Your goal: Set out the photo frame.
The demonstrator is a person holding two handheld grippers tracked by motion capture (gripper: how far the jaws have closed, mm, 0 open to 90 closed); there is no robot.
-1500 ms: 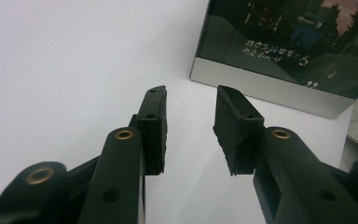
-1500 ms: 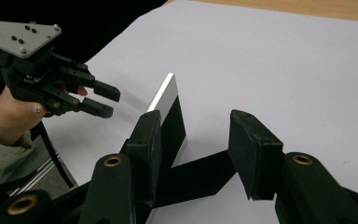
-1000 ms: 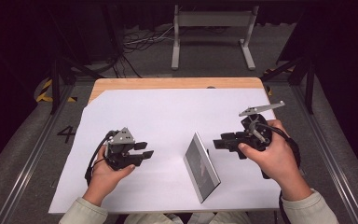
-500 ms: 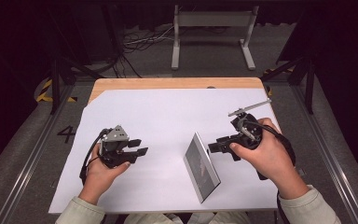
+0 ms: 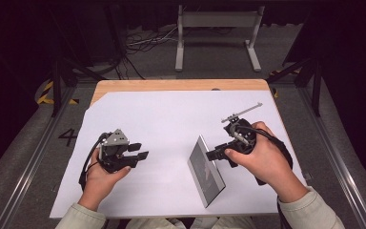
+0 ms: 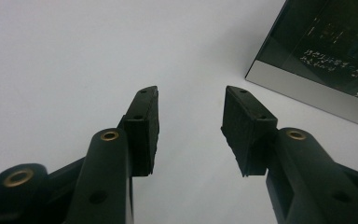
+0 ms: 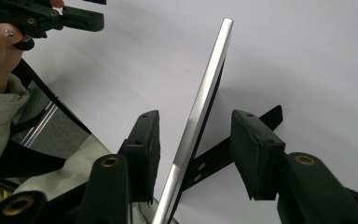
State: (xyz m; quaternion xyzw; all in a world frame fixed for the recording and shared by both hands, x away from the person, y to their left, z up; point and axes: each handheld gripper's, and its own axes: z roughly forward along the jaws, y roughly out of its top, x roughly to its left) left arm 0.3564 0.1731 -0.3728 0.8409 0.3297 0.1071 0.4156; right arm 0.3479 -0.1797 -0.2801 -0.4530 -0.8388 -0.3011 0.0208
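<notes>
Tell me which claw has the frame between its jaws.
The right claw: the frame stands edge-on between its open jaws. The left claw has bare paper between its jaws.

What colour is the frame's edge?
Silver, shiny metal on the picture frame; clearest in the right gripper view.

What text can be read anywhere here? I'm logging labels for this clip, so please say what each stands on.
"4": dark numeral on the grey floor left of the table.
White lettering on the dark glossy face of the standing frame, in the left gripper view: a short line of characters, too blurred to read.
No other text is legible.
</notes>
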